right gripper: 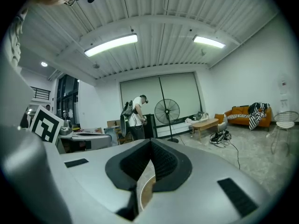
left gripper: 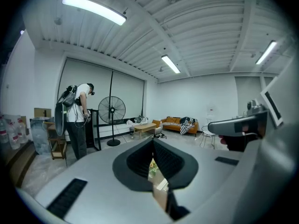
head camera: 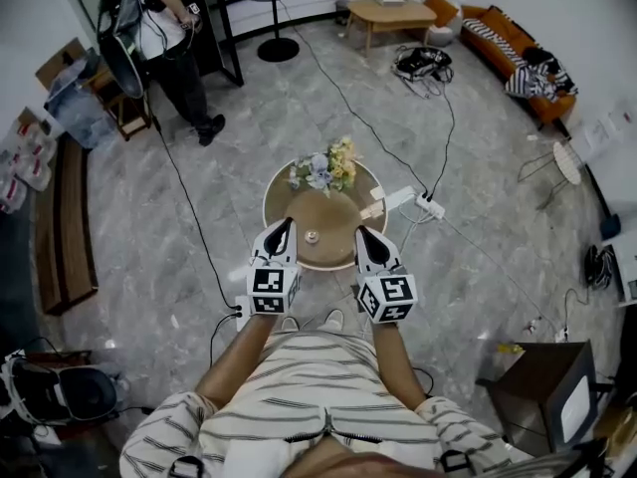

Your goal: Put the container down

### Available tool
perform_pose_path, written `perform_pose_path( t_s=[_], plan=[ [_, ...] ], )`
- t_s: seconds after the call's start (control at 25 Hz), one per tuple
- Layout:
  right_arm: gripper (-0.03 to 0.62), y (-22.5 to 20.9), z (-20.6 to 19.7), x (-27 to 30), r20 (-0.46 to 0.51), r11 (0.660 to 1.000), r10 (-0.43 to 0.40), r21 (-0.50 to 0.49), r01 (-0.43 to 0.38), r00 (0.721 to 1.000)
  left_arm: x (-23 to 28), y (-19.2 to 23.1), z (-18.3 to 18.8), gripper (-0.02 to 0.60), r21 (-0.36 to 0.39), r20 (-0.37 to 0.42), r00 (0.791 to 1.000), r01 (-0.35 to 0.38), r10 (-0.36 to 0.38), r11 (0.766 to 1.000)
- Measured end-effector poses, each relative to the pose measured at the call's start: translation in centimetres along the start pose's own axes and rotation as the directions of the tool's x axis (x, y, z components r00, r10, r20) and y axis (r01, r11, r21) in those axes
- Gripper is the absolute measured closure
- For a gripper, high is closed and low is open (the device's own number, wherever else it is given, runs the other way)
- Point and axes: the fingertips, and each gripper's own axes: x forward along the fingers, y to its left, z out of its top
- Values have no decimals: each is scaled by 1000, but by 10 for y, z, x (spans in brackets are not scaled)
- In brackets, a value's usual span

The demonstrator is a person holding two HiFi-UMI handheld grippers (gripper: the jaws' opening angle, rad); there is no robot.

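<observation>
The grey stone floor (head camera: 478,267) is taking up most of the head view. One round wooden table (head camera: 333,217) is sitting in the middle of it, right in front of the person wearing the rig.

Task-wise, I'm reading this as basically done. The container (head camera: 312,235), a tiny pale thing I can't make out in any detail, is resting on the table's near side, well clear of the flowers. Nothing is touching it. It's showing between the two tools in the head view, but both are hanging above the table, apart from it. If anything's left, I'm guessing it's just pulling the hands back.

Counting stuff, biggest first:
- one table
- one standing fan (head camera: 277,28) by the far wall
- one other person (head camera: 174,48) standing in the background
- one bunch of flowers (head camera: 325,167) on the table's far side
- two tools
- one white power strip (head camera: 430,207) lying on the floor just beside the table
- one container

The left tool (head camera: 285,229) is sitting with its jaws pressed together on nothing. The right tool (head camera: 368,242) is looking the same in its own view: jaws meeting and empty, with just a sliver of table edge peeking through underneath.
</observation>
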Motion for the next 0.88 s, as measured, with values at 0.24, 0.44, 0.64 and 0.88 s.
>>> perform_pose_path(
  t_s=[0.24, 0.44, 0.64, 0.88],
  plan=[
    [588, -4, 4, -3, 16, 1000, 20, -8, -20, 1000, -5, -15, 8, 583, 6, 30, 999, 11, -11, 1000],
    [588, 0, 16, 1, 36, 999, 44, -31, -42, 998, -4, -15, 15, 583, 18, 45, 999, 8, -9, 1000],
    [588, 1, 16, 1, 33, 998, 53, -42, -52, 998, -6, -14, 17, 583, 14, 54, 999, -4, 3, 1000],
    [589, 2, 15, 2, 38, 996, 65, -58, -63, 997, -7, -15, 17, 583, 10, 74, 997, 1, -2, 1000]
  ],
)
